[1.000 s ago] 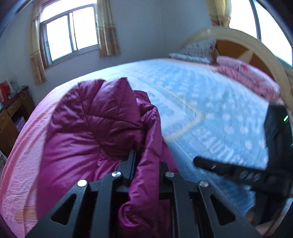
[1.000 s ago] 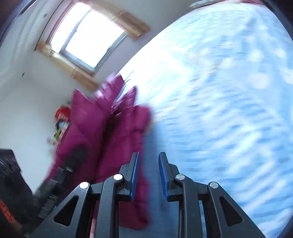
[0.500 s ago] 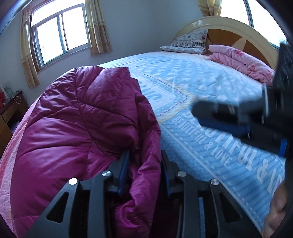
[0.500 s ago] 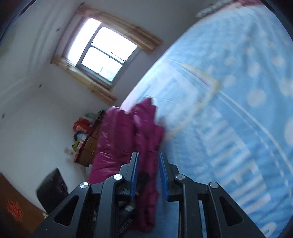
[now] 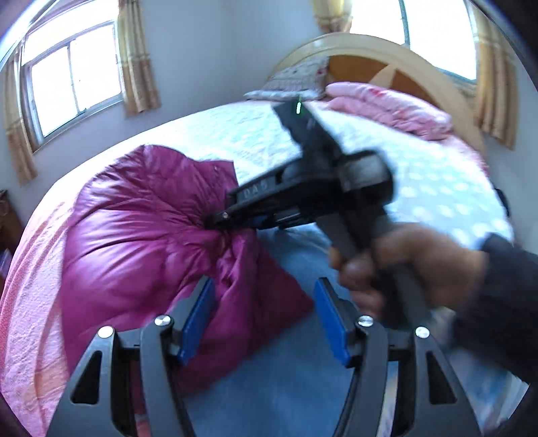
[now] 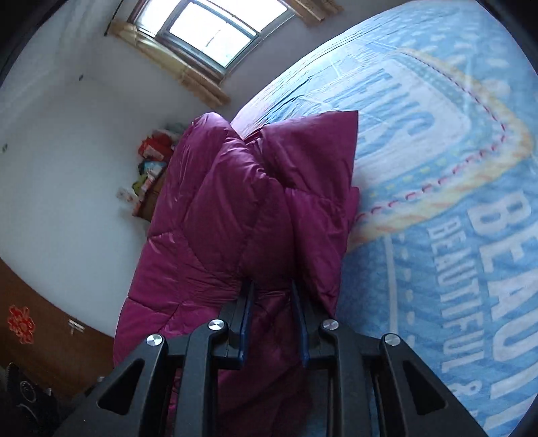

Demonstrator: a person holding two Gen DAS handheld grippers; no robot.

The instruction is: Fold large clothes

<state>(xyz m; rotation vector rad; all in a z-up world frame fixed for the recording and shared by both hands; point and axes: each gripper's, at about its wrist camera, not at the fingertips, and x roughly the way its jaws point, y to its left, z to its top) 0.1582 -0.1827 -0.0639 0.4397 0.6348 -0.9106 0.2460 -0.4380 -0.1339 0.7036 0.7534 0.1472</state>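
A magenta quilted jacket [image 5: 141,228] lies bunched on the blue printed bedspread [image 5: 279,386]. My left gripper [image 5: 265,319] hovers at its near edge with the jaws opening. A fold of jacket lies by the left blue pad [image 5: 198,319], and neither pad presses on it. In the left wrist view my right gripper [image 5: 218,218], held by a hand [image 5: 403,265], pinches puckered jacket fabric at its tips. Seen from the right wrist, the right gripper [image 6: 272,299] is shut on a fold of the jacket [image 6: 235,201], which rises in front of it.
A folded pink quilt [image 5: 386,107] and a pillow [image 5: 296,80] lie against the wooden headboard [image 5: 376,64]. A pink sheet [image 5: 30,285] covers the bed's left side. Wooden furniture with clutter [image 6: 151,168] stands by the wall under a window [image 6: 215,30].
My left jaws have opened and let go of the jacket fold. The right gripper came across from the right and took hold of the jacket.
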